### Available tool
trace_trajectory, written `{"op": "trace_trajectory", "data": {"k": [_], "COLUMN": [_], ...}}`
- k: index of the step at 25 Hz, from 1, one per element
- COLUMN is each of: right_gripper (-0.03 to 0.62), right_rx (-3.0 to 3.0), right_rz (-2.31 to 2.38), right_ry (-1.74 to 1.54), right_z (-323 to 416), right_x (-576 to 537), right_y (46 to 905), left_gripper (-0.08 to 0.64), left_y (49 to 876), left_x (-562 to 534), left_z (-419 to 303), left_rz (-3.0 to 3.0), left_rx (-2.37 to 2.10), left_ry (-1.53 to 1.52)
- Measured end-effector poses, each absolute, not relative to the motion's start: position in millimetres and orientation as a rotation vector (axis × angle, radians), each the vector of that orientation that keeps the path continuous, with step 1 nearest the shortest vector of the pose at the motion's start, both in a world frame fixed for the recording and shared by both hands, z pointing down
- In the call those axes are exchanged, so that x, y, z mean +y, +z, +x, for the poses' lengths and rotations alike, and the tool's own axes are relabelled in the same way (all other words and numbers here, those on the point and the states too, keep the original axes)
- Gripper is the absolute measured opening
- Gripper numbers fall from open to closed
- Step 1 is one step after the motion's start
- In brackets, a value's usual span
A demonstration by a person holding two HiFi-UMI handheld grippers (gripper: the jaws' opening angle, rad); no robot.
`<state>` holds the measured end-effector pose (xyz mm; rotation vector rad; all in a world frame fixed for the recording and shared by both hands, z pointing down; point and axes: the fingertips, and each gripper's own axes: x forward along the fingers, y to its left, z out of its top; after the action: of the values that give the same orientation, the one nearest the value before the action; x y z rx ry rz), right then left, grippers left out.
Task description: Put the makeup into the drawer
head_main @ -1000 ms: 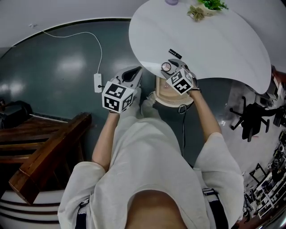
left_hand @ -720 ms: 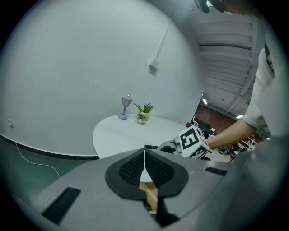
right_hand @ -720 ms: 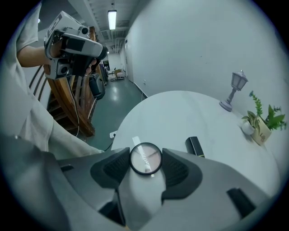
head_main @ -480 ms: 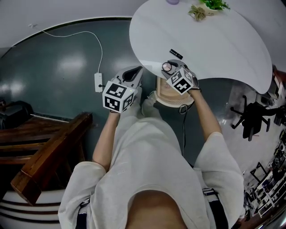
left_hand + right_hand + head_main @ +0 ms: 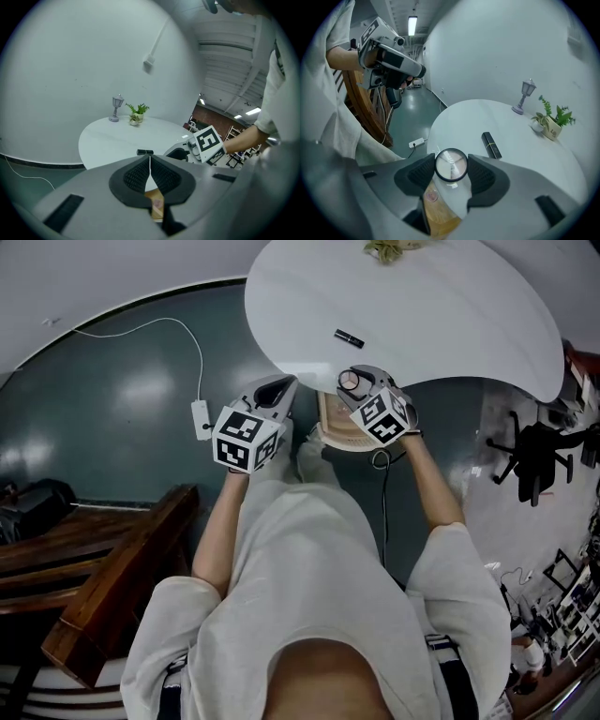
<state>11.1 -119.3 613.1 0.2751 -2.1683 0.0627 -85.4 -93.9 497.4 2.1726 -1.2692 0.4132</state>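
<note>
Looking at the makeup, we see a small round compact [image 5: 451, 165] with a black rim and a shiny, pale pinkish face. The jaws of the right gripper [image 5: 354, 382] stand partly open and press on its two sides; they have just been closing onto it. The compact hangs at the near edge of the white counter [image 5: 441, 315], above the open wooden drawer [image 5: 349, 434]. A black tube [image 5: 349, 337] lies on the counter beyond it. The jaws of the left gripper [image 5: 150, 163] are pressed together with nothing between them, off to the left of the drawer. Compared with a second ago, we find the compact farther from the black tube, while the left gripper sits much where it was.
</note>
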Motion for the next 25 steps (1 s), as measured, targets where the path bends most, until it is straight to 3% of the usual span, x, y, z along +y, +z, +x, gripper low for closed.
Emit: {"op": "trace_trajectory", "data": {"k": [17, 25], "right_gripper": [0.218, 0.218], "right_rx": [-2.1, -1.927], "right_rz": [0.44, 0.157], "right_ry": [0.209, -0.024], "right_z": [108.1, 108.5], "right_x": [-62.6, -40.1], "right_y": [625.2, 680.3], "left_gripper": [0.014, 0.014], "left_y": [513.0, 525.6], "left_x": [-89.0, -78.5], "left_z": [-14.0, -19.5], "left_rz": [2.286, 2.259], "left_rx": [-1.038, -1.033], "left_ry": [0.49, 0.501]}}
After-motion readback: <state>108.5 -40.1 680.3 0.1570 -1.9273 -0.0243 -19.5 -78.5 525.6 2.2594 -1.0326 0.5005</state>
